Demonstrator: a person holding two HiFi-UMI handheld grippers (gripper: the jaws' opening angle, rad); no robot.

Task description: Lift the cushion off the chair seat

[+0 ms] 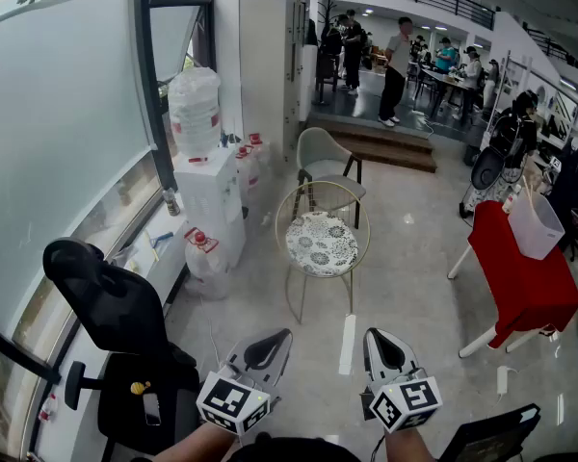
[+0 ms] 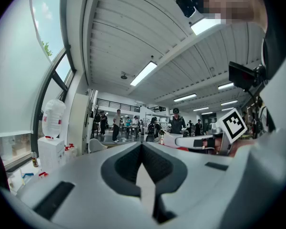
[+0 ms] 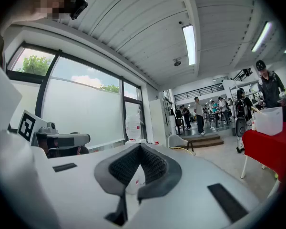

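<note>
**Your rig: matched pair**

Left gripper (image 1: 281,336), right gripper (image 1: 374,334): tapered light grey shells, dark ribbed pads (image 2: 162,163) lining the jaws, black slots on top. Each carries a white cube (image 1: 233,404) with black square markers.

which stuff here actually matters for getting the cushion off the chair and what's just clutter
For the job:
- patterned cushion
- gold wire chair it lies on
- left gripper and right gripper, both shut, empty

Just lying about:
- grey chair
- water dispenser
- red table
- black office chair
</note>
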